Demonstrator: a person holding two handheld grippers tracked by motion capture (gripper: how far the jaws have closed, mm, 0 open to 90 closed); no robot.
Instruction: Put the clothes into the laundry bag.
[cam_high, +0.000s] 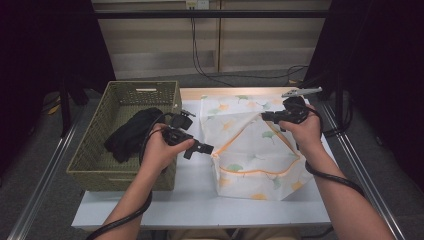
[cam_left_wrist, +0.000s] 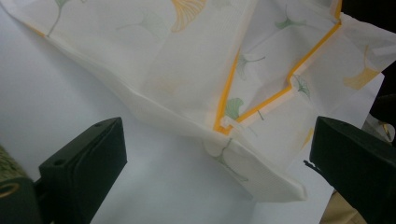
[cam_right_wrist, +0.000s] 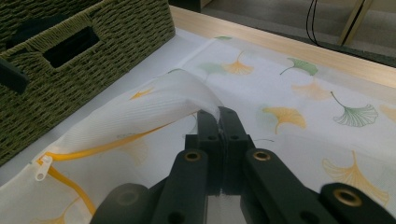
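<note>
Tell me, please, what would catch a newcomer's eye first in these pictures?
First, the white mesh bag with ginkgo leaves and an orange zipper, lying mid-table. The right gripper pinches its upper layer and lifts it, while the left gripper hovers open at its zipper corner. At the left stands a green woven basket holding dark clothing.

A green woven rectangular basket (cam_high: 95, 150) sits on the white counter (cam_high: 200, 200). A crumpled black cloth (cam_high: 131, 132) lies inside it.

Both my claws are all matte black plastic, chunky pistol-style bodies. My right claw (cam_high: 265, 116) has brass-ringed screw holes along its linkage arms, my left claw (cam_high: 209, 148) has blocky square jaws. Thick black cables loop under my bare forearms, no sleeves.
</note>
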